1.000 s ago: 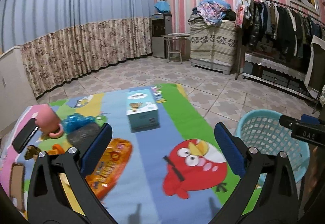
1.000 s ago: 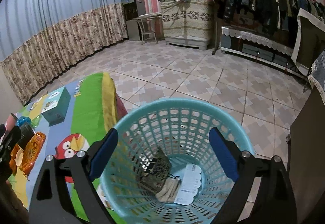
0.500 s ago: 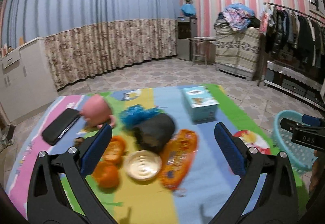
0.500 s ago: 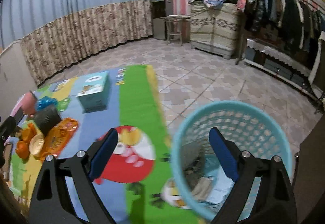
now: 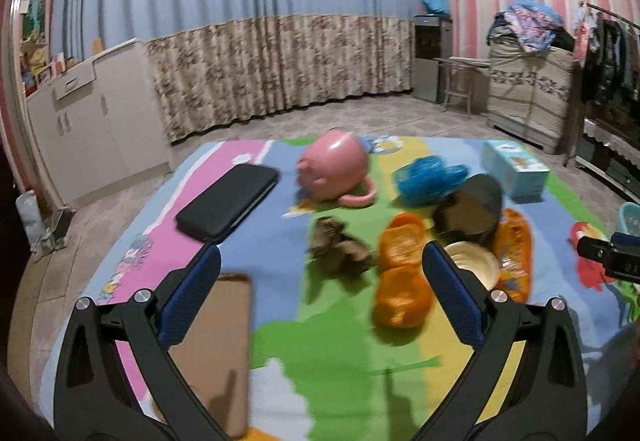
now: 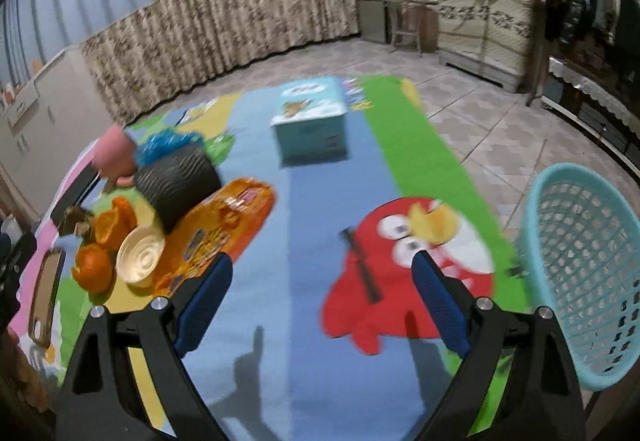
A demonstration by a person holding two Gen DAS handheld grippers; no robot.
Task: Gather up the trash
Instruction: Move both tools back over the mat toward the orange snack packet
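Observation:
On the cartoon play mat [image 5: 340,353] lie orange peels [image 5: 400,273], a crumpled brown scrap [image 5: 338,249], a cream lid [image 5: 474,267], an orange snack wrapper [image 5: 514,253], a dark ribbed cup [image 5: 468,211] on its side and a blue crinkled wrapper [image 5: 430,177]. My left gripper [image 5: 320,293] is open and empty above the mat, before the brown scrap. My right gripper [image 6: 322,301] is open and empty over the red bird print. The teal trash basket [image 6: 580,269] stands at the mat's right edge. The peels [image 6: 104,241], lid [image 6: 140,259] and wrapper [image 6: 228,225] also show in the right wrist view.
A pink mug [image 5: 334,165], a black case [image 5: 228,201], a brown phone-like slab [image 5: 216,353] and a teal tissue box [image 5: 514,169] lie on the mat. Cabinets stand at the left, curtains behind, a clothes rack and furniture at the right. Tiled floor surrounds the mat.
My left gripper has swung left, from the tissue box and basket toward the litter cluster. My right gripper has swung left from over the basket to over the mat.

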